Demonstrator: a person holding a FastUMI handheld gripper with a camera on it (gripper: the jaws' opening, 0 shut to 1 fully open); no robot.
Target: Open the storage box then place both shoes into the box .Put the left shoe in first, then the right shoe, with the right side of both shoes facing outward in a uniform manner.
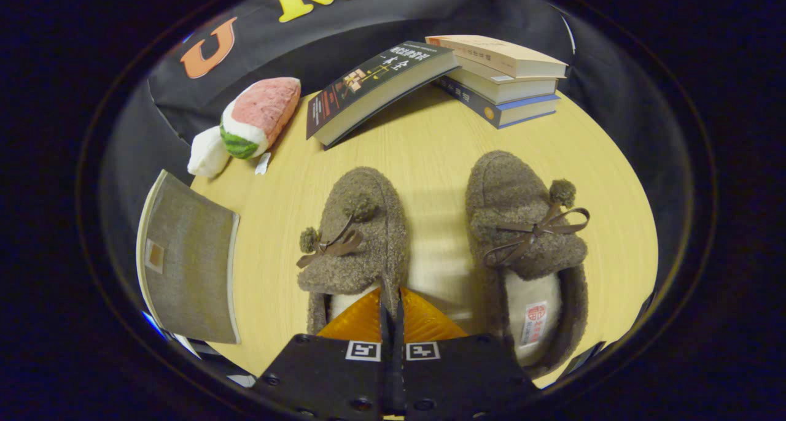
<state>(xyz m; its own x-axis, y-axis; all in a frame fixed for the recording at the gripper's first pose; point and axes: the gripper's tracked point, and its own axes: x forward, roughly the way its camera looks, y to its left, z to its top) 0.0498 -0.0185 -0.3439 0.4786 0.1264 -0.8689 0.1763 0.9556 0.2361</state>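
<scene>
The tool (391,310) is pinched on the inner rim of the left slipper (356,237); a thin hold on soft fleece could slip as it lifts; the right slipper (522,243) sits just beside, the grey box (187,258) off left on the surface (430,145).

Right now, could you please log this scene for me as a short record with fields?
gripper: fingers closed together over the rim of the left shoe, apparently pinching its edge
right shoe: on the table, beside the left shoe, apart from it
storage box: grey, lid shut, beside the left shoe
table: light wood
plush toy: beyond the box
books: a stack beyond the shoes, one book leaning on it
task stage: box unopened, shoes outside
</scene>
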